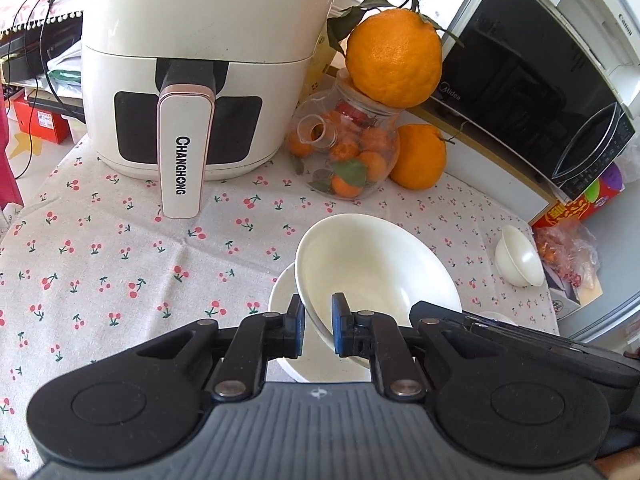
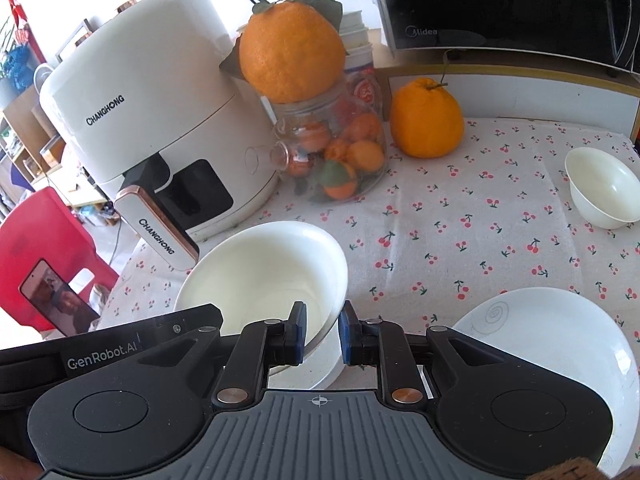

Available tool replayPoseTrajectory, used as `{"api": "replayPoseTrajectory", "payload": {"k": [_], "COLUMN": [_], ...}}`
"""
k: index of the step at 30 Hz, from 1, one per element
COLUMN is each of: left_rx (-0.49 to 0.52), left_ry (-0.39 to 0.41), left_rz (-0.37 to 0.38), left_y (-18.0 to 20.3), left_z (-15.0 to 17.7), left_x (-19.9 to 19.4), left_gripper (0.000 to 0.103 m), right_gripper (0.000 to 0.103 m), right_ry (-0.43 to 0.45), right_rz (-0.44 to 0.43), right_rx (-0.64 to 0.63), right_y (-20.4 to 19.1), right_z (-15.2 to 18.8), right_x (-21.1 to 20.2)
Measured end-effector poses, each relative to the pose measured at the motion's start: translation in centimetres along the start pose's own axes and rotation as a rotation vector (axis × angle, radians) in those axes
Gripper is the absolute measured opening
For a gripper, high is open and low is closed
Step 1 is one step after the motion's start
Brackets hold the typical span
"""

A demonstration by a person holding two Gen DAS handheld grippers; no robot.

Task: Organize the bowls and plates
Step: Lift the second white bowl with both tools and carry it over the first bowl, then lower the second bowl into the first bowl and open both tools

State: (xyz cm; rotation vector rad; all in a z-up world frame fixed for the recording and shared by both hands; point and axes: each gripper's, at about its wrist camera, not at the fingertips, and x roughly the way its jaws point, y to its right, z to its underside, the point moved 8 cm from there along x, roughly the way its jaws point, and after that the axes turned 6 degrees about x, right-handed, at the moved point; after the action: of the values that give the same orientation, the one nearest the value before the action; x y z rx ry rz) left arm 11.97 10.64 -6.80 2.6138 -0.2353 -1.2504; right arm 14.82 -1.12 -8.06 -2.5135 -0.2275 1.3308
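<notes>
Two grippers on one big bowl (image 1: 372, 268), which sits tilted over a white plate (image 1: 282, 300) on the cherry-print tablecloth (image 1: 120, 264). Left gripper (image 1: 318, 330) grasps the bowl's near rim, one finger inside, one outside. Right gripper (image 2: 322, 332) clamps the same bowl's rim from the other side. Second plate (image 2: 560, 344), with a swirl mark, lies just right of the right gripper. One small bowl (image 2: 604, 194) stands well apart near the table's right edge. Total: two bowls, two plates. Behind: one air fryer (image 1: 192, 68), one glass jar (image 1: 348, 152) of small oranges with a large orange (image 1: 394, 56) on top, another large orange (image 1: 420, 156) beside it, one microwave (image 1: 532, 76).
</notes>
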Motion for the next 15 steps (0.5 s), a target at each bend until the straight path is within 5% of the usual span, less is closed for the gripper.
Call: {"api": "replayPoseTrajectory", "payload": {"k": [15], "left_rx": [0.068], "left_ry": [-0.054], "left_rz": [-0.067], "left_y": [-0.5], "left_z": [0.9], "left_x": [1.6], "left_gripper": [0.014], "right_gripper": [0.019], "right_ry": [-0.039], "right_rz": [0.043], "right_rx": [-0.042], "right_y": [-0.4], "right_z": [1.2], "right_x": [1.9]}}
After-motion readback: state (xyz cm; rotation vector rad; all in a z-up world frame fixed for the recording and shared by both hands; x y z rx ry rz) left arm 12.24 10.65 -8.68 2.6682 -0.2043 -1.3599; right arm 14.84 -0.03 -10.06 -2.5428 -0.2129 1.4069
